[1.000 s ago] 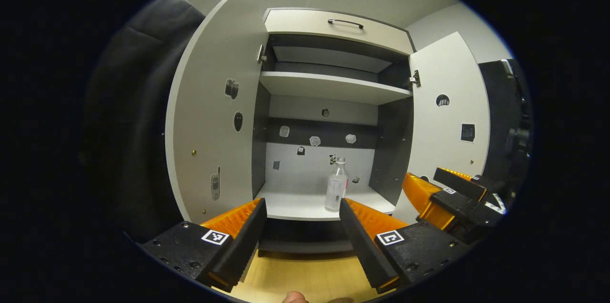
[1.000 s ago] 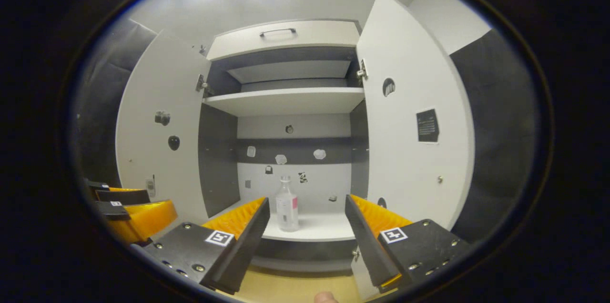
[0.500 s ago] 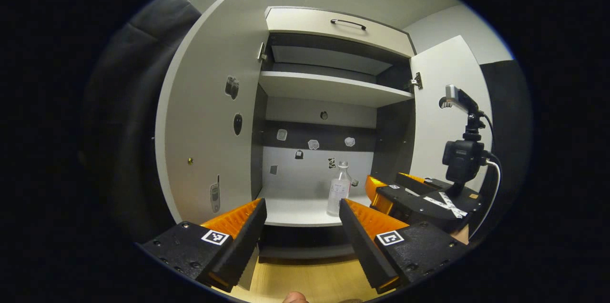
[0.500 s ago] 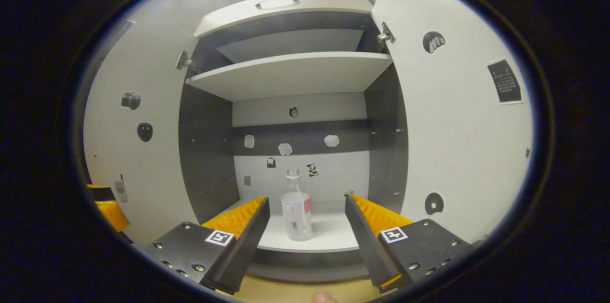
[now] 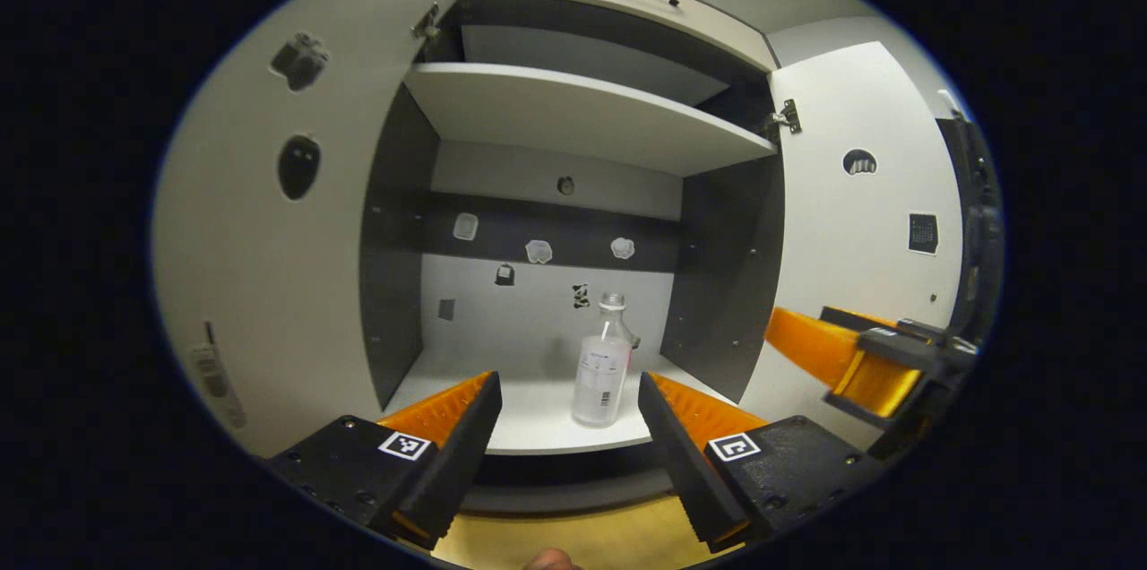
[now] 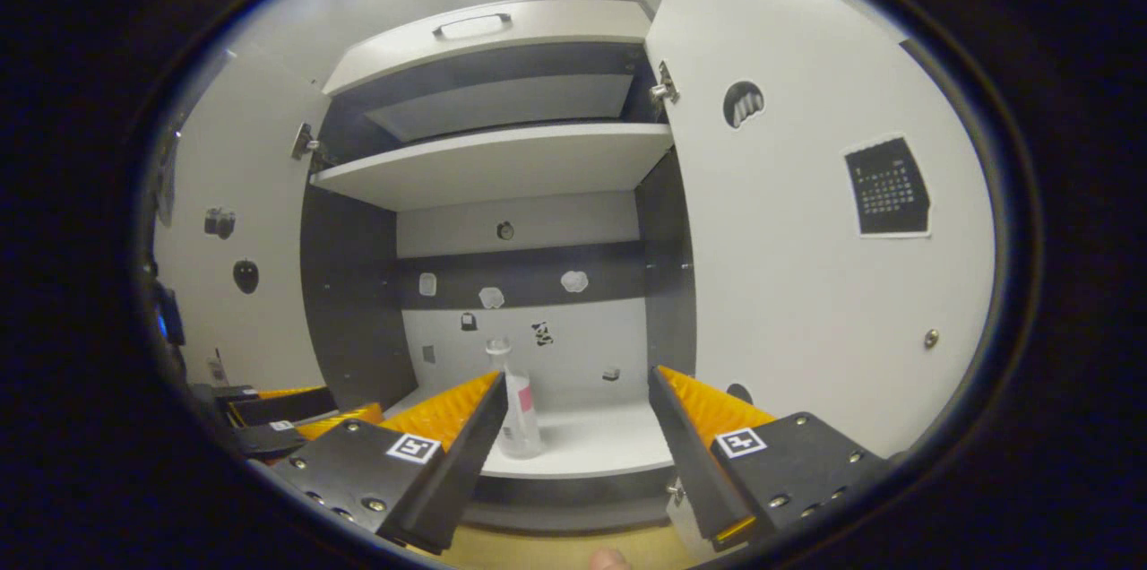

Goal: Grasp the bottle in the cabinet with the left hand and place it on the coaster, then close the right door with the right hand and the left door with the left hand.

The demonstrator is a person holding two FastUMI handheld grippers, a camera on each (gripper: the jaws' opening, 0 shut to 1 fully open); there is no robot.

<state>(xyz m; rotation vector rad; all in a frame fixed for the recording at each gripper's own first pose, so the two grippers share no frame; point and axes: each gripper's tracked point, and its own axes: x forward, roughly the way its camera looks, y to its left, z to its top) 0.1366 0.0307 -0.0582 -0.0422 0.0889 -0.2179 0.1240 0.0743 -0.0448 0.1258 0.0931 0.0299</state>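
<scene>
Left gripper view: the left tongs [image 5: 564,427] are spread, grasping nothing; the bottle [image 5: 602,368] stands upright ahead on the cabinet shelf [image 5: 538,413], probably not yet between them. Next they must advance around it. Right gripper view: right tongs [image 6: 573,427] released, bottle [image 6: 518,413] beyond their left finger.

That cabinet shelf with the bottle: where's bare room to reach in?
The bottle stands near the shelf's front edge, right of middle. Between it and the dark left wall the shelf is bare. Toward the right wall the gap looks tighter.
</scene>
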